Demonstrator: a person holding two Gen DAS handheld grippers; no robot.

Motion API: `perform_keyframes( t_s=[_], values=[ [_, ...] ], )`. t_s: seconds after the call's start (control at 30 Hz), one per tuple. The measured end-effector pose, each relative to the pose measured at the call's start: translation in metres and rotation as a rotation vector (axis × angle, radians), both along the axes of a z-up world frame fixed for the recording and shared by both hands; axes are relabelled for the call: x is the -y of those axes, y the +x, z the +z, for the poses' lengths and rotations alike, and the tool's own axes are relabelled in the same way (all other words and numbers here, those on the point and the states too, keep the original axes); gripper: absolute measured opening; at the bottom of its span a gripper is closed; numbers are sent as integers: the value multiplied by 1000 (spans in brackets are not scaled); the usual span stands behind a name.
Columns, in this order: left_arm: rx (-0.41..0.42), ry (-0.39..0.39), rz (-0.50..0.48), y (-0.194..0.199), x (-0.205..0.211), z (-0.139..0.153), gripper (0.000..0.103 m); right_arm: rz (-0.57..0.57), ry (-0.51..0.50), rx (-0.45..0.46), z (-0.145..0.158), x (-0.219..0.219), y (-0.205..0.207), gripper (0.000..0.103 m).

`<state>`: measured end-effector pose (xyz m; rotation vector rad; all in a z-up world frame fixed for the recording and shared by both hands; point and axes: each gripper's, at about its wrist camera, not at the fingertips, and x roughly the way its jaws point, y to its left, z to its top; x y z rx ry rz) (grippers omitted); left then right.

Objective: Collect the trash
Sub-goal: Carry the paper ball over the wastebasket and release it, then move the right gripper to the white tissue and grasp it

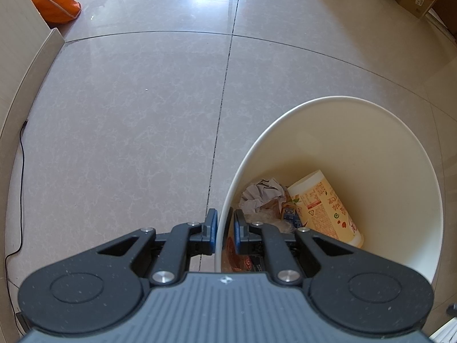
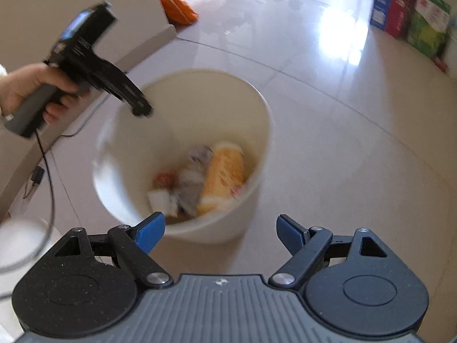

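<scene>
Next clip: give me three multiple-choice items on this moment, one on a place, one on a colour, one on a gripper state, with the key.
1. The yellow bottle lies
A. on the floor tiles
B. inside the white bin
C. between the right gripper's pads

2. The cushion by the wall is
A. orange
B. blue
C. black

3. The left gripper is
A. wide open
B. out of view
C. shut on the bin's rim

Key: B, it rests among the trash at the bin's bottom; A, plainly orange; C, its pads pinch the rim from both sides.
</scene>
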<state>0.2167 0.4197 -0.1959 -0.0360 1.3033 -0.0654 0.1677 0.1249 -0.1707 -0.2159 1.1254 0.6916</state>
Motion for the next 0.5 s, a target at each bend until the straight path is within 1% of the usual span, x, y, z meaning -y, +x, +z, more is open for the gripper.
perform_keyframes(
  t_s=[0.1, 0.17, 0.23, 0.27, 0.33, 0.4, 0.47, 0.5],
  values=[
    [-1, 4, -4, 0, 0, 0, 10, -32, -41, 2, -19, 29, -3, 89],
    [-1, 3, -4, 0, 1, 0, 10, -37, -69, 22, -36, 47, -3, 89],
    [0, 5, -5, 1, 2, 0, 10, -10, -92, 61, -58, 64, -2, 89],
    [1, 6, -6, 1, 2, 0, 10, -9, -121, 73, -71, 70, 2, 89],
    [2, 7, -5, 0, 2, 0, 10, -12, -159, 71, -97, 80, 10, 89],
    [3, 6, -4, 0, 3, -1, 10, -14, -174, 64, -121, 89, 20, 88],
    [4, 5, 1, 0, 3, -1, 10, -18, -196, 87, -142, 93, 30, 88],
    [5, 8, 2, 0, 3, -1, 10, -10, -198, 83, -151, 94, 36, 88]
  ],
)
